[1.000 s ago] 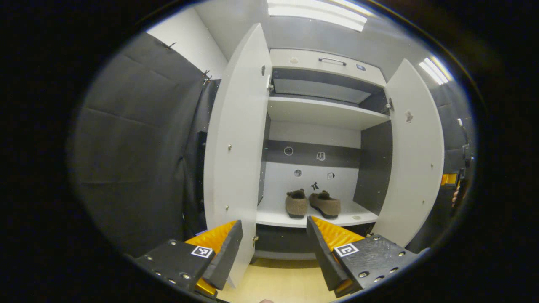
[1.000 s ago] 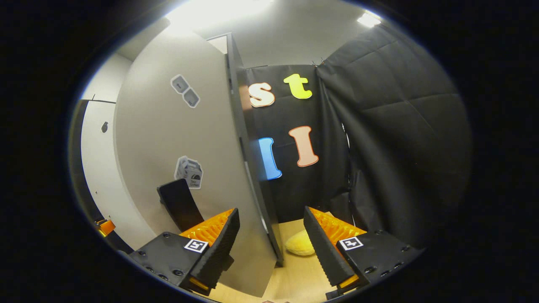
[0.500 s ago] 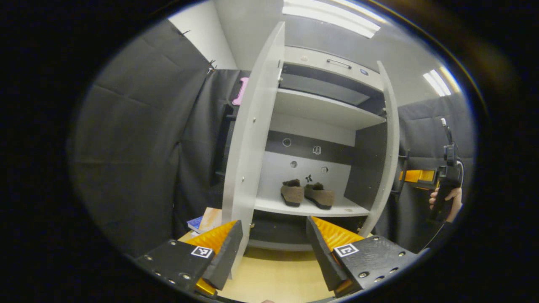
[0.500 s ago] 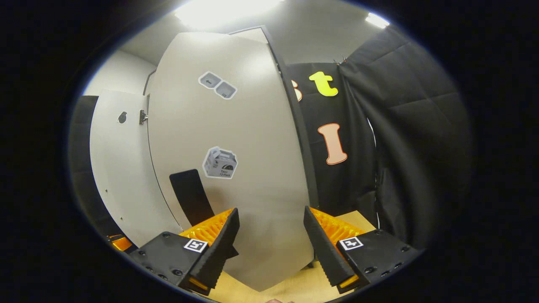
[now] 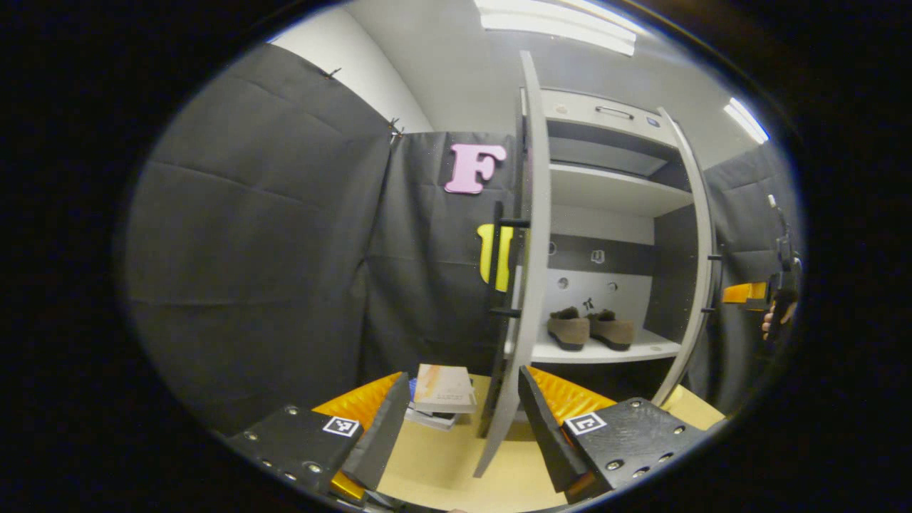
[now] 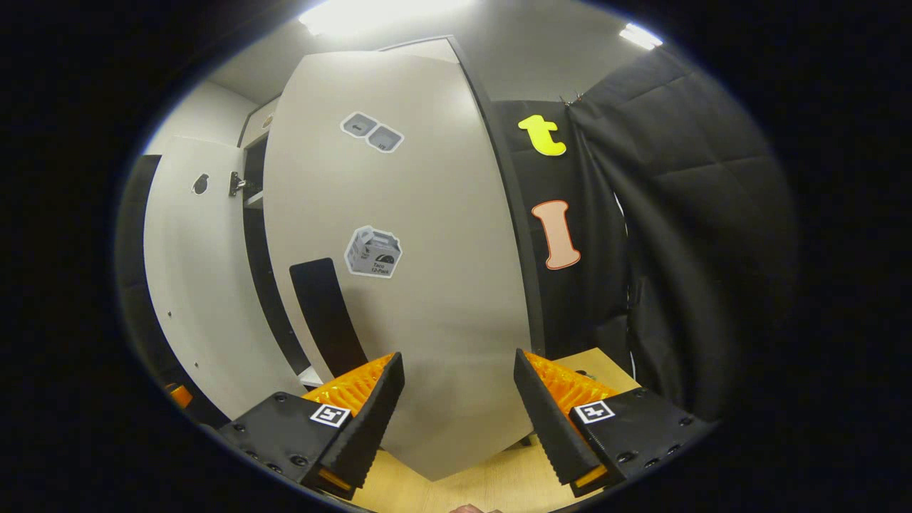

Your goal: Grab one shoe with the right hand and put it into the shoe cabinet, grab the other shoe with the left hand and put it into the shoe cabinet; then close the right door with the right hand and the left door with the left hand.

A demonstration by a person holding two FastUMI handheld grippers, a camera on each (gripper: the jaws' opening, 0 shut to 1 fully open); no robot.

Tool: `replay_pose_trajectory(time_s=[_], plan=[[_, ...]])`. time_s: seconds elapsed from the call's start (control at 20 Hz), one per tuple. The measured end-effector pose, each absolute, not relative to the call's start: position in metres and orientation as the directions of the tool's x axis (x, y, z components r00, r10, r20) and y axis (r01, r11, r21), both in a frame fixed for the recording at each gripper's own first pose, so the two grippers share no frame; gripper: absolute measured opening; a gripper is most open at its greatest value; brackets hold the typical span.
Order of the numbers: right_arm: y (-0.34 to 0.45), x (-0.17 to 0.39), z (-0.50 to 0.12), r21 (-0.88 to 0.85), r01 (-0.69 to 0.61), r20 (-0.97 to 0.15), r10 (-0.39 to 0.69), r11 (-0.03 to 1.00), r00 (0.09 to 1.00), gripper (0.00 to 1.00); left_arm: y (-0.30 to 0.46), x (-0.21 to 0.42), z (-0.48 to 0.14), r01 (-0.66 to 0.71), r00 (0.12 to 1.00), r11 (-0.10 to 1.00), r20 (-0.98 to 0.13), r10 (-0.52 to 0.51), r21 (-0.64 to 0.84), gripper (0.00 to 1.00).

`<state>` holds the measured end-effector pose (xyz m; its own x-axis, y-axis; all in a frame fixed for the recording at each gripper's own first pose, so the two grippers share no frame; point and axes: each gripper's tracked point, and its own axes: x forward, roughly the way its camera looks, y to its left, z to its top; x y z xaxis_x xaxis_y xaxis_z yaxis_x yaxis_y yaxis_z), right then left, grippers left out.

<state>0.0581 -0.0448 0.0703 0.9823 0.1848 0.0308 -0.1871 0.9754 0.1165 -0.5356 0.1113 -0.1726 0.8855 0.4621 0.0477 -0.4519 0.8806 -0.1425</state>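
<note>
Both tools agape, left tool [image 5: 463, 420] astride left door [image 5: 524, 285] edge, right tool [image 6: 456, 406] facing right door [image 6: 420, 285].

Left door [image 5: 524, 271] seen edge-on in the left gripper view, hiding part of the cabinet [image 5: 613, 214] interior behind it. Two shoes [image 5: 590, 329] too small for detail. Stack of books [image 5: 442, 395] partly hidden behind the door's lower edge. Other gripper [image 5: 773, 299] and its hand cut off at the right edge, grip unclear. In the right gripper view, right door [image 6: 420, 271] covering nearly all of the cabinet; small stickers [image 6: 373, 252] on it too small to make out.
</note>
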Motion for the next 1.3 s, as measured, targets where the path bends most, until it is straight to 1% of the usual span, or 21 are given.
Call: replay_pose_trajectory(time_s=[0.1, 0.2, 0.35, 0.4, 0.45, 0.65, 0.7, 0.9, 0.95, 1.15, 1.25, 1.3], plan=[[-0.047, 0.056, 0.072, 0.079, -0.167, 0.049, 0.164, 0.983, 0.985, 0.98, 0.128, -0.534, -0.166, -0.463, 0.875, 0.867, 0.060, 0.480, -0.185, 0.95], [-0.047, 0.052, 0.068, 0.055, -0.164, 0.060, 0.161, 0.985, 0.985, 0.98, 0.150, -0.536, -0.154, -0.480, 0.861, 0.855, 0.084, 0.502, -0.197, 0.95], [-0.046, 0.050, 0.060, 0.026, -0.159, 0.041, 0.158, 0.987, 0.987, 0.98, 0.183, -0.525, -0.142, -0.474, 0.858, 0.854, 0.105, 0.502, -0.214, 0.95], [-0.046, 0.049, 0.058, 0.024, -0.159, 0.033, 0.158, 0.987, 0.987, 0.98, 0.190, -0.519, -0.138, -0.464, 0.862, 0.859, 0.114, 0.494, -0.215, 0.80], [-0.046, 0.046, 0.055, 0.026, -0.160, 0.027, 0.159, 0.987, 0.987, 0.98, 0.196, -0.516, -0.133, -0.457, 0.865, 0.865, 0.120, 0.486, -0.207, 0.95], [-0.048, 0.042, 0.051, 0.015, -0.145, 0.017, 0.145, 0.989, 0.989, 0.98, 0.210, -0.490, -0.117, -0.409, 0.896, 0.904, 0.134, 0.424, -0.124, 0.95], [-0.048, 0.041, 0.049, 0.013, -0.140, 0.015, 0.140, 0.990, 0.990, 0.98, 0.206, -0.481, -0.113, -0.376, 0.913, 0.921, 0.133, 0.387, -0.101, 0.88], [-0.049, 0.037, 0.047, 0.015, -0.123, 0.020, 0.123, 0.992, 0.992, 0.98, 0.200, -0.449, -0.093, -0.286, 0.944, 0.958, 0.165, 0.286, -0.029, 0.88], [-0.050, 0.036, 0.047, 0.014, -0.118, 0.024, 0.117, 0.993, 0.993, 0.98, 0.201, -0.440, -0.088, -0.265, 0.949, 0.964, 0.170, 0.265, -0.024, 0.95], [-0.058, 0.032, 0.039, 0.010, -0.087, 0.020, 0.087, 0.996, 0.996, 0.98, 0.199, -0.417, -0.079, -0.183, 0.969, 0.982, 0.163, 0.187, -0.041, 0.95], [-0.064, 0.028, 0.031, 0.024, -0.068, 0.004, 0.068, 0.997, 0.998, 0.98, 0.186, -0.410, -0.081, -0.130, 0.980, 0.991, 0.150, 0.133, -0.028, 0.95], [-0.066, 0.027, 0.027, 0.033, -0.061, -0.007, 0.061, 0.998, 0.998, 0.98, 0.185, -0.409, -0.080, -0.126, 0.981, 0.992, 0.150, 0.127, -0.016, 0.96]])
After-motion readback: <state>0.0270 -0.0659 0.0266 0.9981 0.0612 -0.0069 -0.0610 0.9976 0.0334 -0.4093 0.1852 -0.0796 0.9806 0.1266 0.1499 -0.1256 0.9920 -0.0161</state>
